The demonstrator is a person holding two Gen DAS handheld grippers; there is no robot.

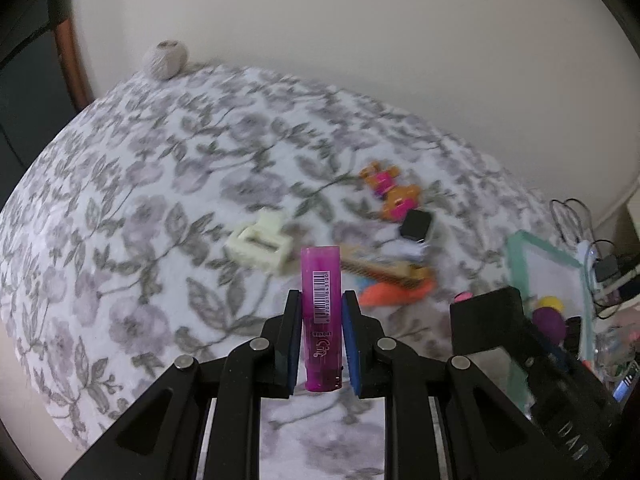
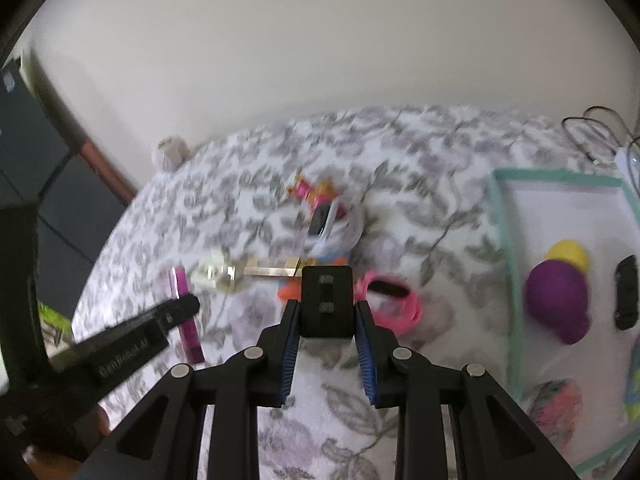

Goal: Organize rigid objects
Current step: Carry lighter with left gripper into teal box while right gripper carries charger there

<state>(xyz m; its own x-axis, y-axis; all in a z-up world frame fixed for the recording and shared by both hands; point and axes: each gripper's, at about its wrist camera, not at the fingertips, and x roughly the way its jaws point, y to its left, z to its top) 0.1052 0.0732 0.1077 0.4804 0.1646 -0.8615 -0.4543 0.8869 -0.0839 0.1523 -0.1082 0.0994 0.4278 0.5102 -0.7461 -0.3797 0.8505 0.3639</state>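
Jaws of left gripper (image 1: 321, 300) clamp a barcoded magenta lighter (image 1: 321, 312); right gripper (image 2: 327, 308) pinches a black block (image 2: 327, 300).

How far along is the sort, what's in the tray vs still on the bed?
Done: purple ball, yellow ball and a black piece lie in the green-rimmed tray. In hand: left gripper holds the magenta lighter; right gripper holds a black block. Left: cream clip, orange-pink toy, pink band.

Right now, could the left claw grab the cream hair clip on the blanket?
Probably not yet: the left claw is already shut on the pink lighter, so it has no free grip. The cream hair clip lies uncovered just ahead.
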